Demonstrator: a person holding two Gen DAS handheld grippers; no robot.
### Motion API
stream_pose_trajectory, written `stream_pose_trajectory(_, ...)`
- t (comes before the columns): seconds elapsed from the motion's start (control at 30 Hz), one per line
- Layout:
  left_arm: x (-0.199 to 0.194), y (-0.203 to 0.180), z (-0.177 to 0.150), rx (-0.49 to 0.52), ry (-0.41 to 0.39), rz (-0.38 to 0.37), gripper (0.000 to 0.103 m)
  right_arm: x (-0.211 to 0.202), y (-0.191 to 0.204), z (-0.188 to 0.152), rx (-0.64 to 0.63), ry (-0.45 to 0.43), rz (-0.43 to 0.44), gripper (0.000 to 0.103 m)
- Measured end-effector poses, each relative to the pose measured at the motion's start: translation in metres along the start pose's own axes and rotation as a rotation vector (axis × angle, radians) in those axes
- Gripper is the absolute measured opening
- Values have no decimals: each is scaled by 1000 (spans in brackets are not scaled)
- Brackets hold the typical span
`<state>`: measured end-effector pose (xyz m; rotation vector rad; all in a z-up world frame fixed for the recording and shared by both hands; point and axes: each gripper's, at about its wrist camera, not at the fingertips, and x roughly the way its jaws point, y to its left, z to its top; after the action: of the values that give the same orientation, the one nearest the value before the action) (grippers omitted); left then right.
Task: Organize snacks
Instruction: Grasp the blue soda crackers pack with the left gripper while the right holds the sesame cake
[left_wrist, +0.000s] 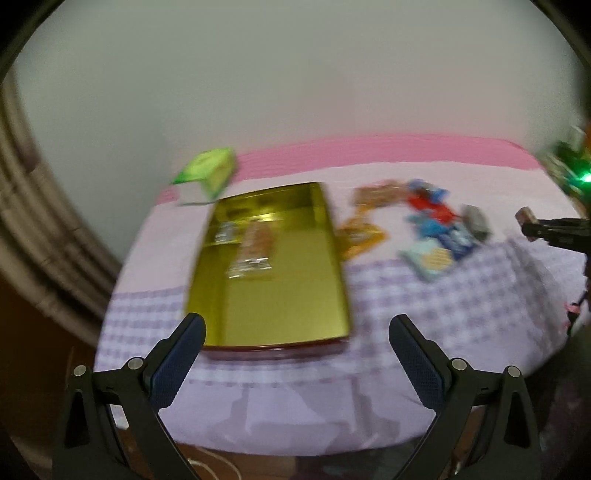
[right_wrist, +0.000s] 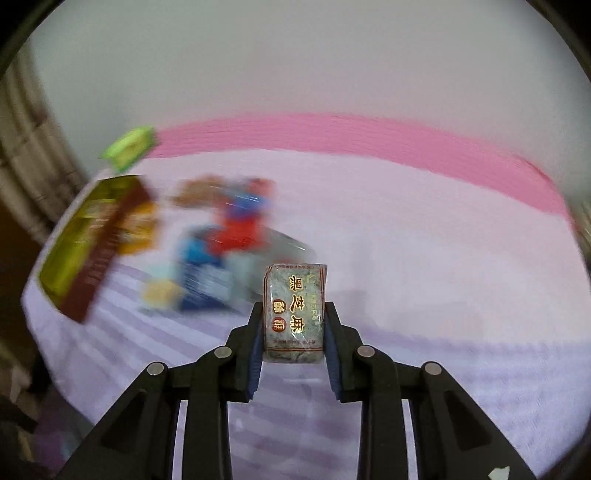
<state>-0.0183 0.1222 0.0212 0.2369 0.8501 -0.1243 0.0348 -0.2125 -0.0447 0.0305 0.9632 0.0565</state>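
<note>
Right gripper (right_wrist: 294, 314): fingers (right_wrist: 255, 354) clamped on a small wrapped snack (right_wrist: 294, 310), grey-green marbled wrapper with gold Chinese characters and red seals. The pack sits upright between the pads, gripped on its two long sides, its top end sticking out past the fingertips, clear of the cloth below. In the left wrist view the same gripper shows at the right edge, with the pack's end visible at its tip, over the checked part of the cloth.

Left gripper (left_wrist: 297, 354): fingers (left_wrist: 177, 363) spread wide, nothing between them. It hangs over the near edge of the bench (left_wrist: 424, 317), just in front of the tin.

Gold tin (left_wrist: 295, 295): open, rectangular, dark red outer wall, lying flat on the lilac checked tablecloth, left of centre. Inside, toward the far end, one long clear-wrapped bar (left_wrist: 255, 245) and another small pack beside it, too blurred to read.

Loose snack pile (left_wrist: 432, 225) is right of the tin: orange-gold packs touching the tin's right wall, then red, blue and pale-blue packs further right. Green box (left_wrist: 207, 173) stands behind the tin's far left corner, by the pink strip at the back.

Both views are motion-blurred; labels other than the held pack are unreadable.
</note>
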Motion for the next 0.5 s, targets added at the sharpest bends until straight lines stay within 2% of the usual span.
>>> stream_pose_trajectory(0.1,-3,-25,6,66,-1,-88,99,-1,-41,-28,48,2,-70,26)
stream_pose_trajectory(0.23,1,-62,25,181,-9,-243,99,2,-67,-58,91,-16,-117,26)
stream_pose_trajectory(0.37,24,-94,43,306,37,-307,99,2,-78,-70,153,-66,-96,26)
stream_pose_trajectory(0.5,56,-115,56,374,92,-351,99,-1,-88,-78,167,-100,-77,26)
